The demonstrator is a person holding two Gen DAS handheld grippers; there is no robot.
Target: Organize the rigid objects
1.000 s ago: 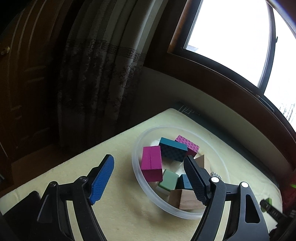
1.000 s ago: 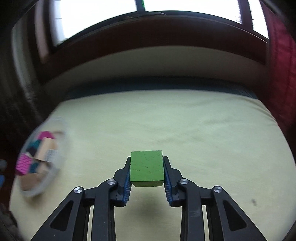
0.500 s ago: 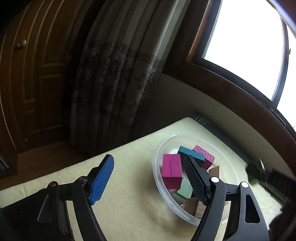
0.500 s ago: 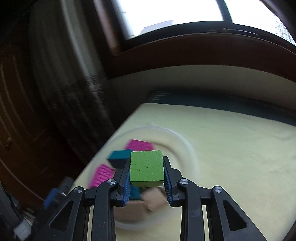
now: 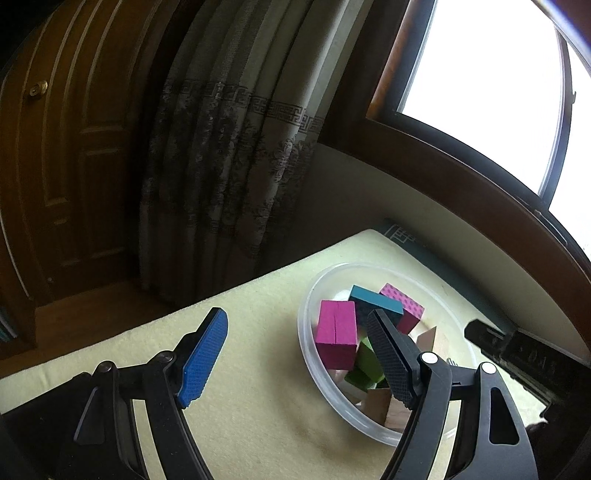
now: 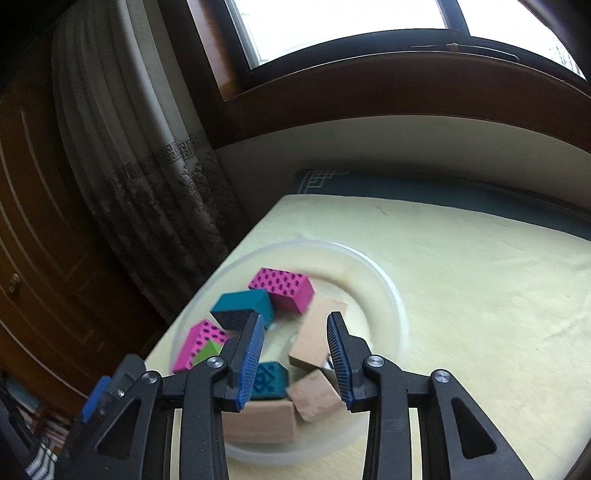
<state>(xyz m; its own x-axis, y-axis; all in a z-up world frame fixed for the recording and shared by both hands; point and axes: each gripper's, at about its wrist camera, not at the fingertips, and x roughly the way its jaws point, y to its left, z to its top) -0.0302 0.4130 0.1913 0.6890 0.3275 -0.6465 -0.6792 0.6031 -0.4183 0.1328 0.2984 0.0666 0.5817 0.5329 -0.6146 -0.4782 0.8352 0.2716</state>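
A clear plastic bowl on the cream cloth holds several blocks: magenta, teal, plain wood. A green block lies tilted in the bowl against the magenta block. My right gripper hangs open just above the bowl, with nothing between its fingers. My left gripper stands wide open at the bowl's left rim, its right finger over the blocks. The right gripper's dark body shows at the bowl's far side.
The cream cloth ends at a table edge close to the bowl's left side, with a patterned curtain and wooden door beyond. A window and dark sill run along the back. Bare cloth stretches to the bowl's right.
My right gripper carried the green block from the open cloth to the bowl, then opened; the block now lies among the others. The left gripper stayed open and shifted slightly.
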